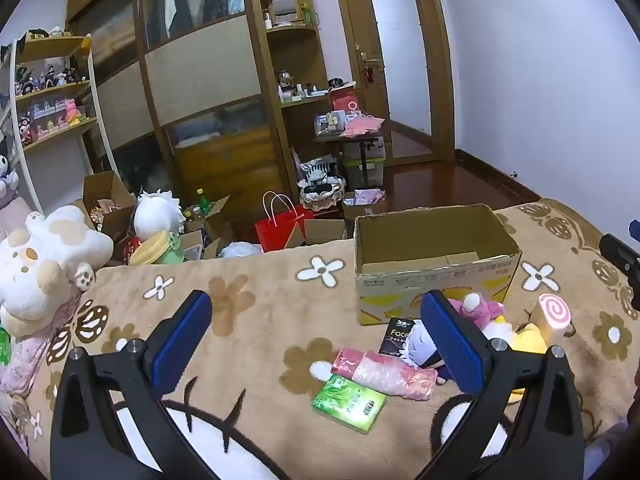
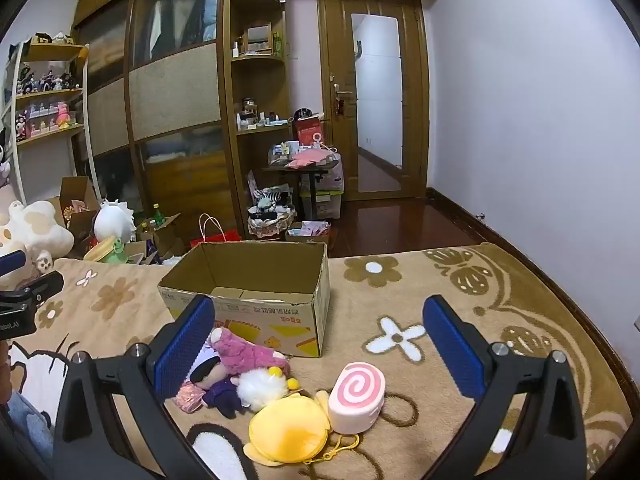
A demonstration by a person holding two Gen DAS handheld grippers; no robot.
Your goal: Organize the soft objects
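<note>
An open, empty cardboard box [image 1: 436,268] [image 2: 256,292] stands on the brown flowered blanket [image 1: 260,320]. In front of it lie soft toys: a pink plush [image 2: 244,350], a white-haired doll in purple [image 2: 240,392], a yellow pouch [image 2: 290,428] and a pink swirl-roll cushion [image 2: 358,396] [image 1: 554,314]. A pink roll [image 1: 386,372], a green tissue pack [image 1: 349,402] and a black packet [image 1: 396,336] lie nearby. My left gripper [image 1: 320,340] is open and empty above the blanket, left of the pile. My right gripper [image 2: 320,344] is open and empty above the toys.
A big white plush [image 1: 44,264] sits at the blanket's left edge. Beyond the bed the floor holds boxes, a red bag [image 1: 282,228] and a basket. A wardrobe, shelves and a door stand behind.
</note>
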